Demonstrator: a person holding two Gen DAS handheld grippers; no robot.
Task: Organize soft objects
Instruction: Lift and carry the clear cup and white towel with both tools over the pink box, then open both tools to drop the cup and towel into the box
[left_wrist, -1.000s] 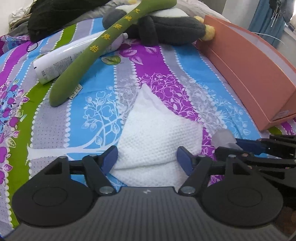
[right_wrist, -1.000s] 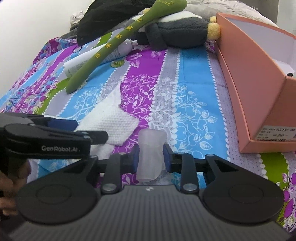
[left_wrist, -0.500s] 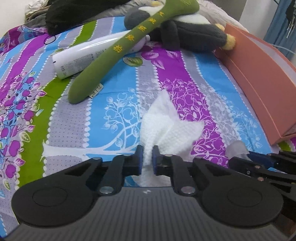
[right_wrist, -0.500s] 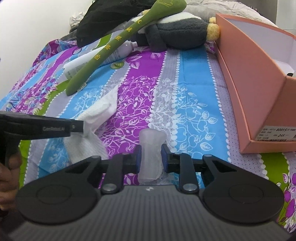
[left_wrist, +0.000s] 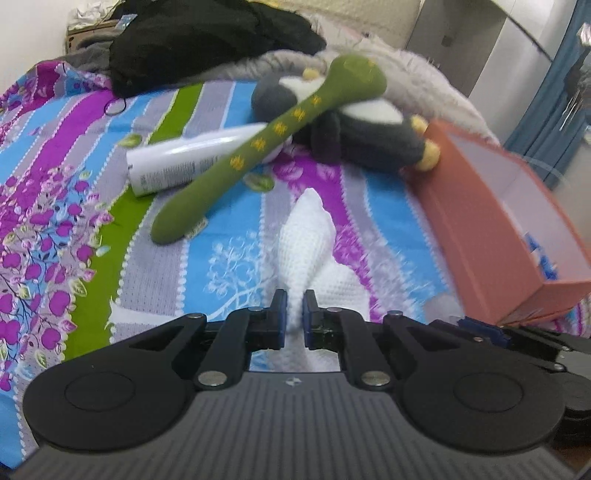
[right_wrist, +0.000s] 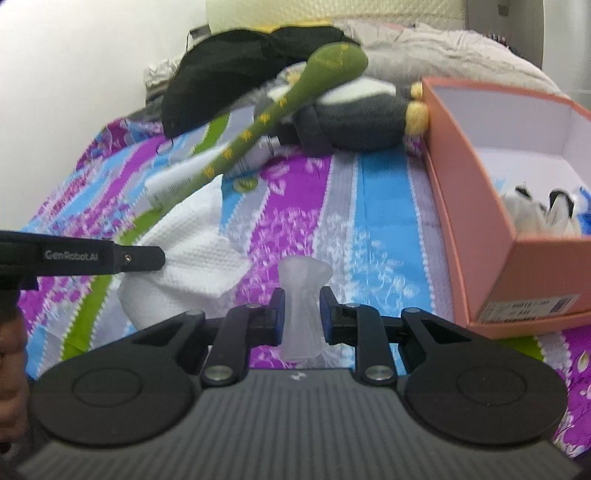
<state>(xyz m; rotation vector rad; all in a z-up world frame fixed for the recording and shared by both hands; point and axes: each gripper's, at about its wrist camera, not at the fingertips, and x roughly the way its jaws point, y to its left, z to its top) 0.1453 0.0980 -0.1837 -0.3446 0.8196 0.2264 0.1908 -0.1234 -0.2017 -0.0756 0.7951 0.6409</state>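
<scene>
At the lower centre of the left wrist view, the left hand-held gripper (left_wrist: 293, 319) pinches the white waffle cloth (left_wrist: 308, 240), bunched and lifted off the bed (left_wrist: 236, 266). The right hand-held gripper (right_wrist: 301, 317) clamps a translucent squishy piece (right_wrist: 301, 295) at the lower centre of its view. The step looks like carrying both toward the orange box (right_wrist: 476, 221) at right, which already holds soft toys. Next, each item needs lifting over the box's wall before release.

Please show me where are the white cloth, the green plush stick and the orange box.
white cloth (left_wrist: 306, 236): left wrist view, raised fold above the tongs.
green plush stick (left_wrist: 258, 146): left wrist view, middle of shaft.
orange box (right_wrist: 469, 192): right wrist view, outer side wall.
</scene>
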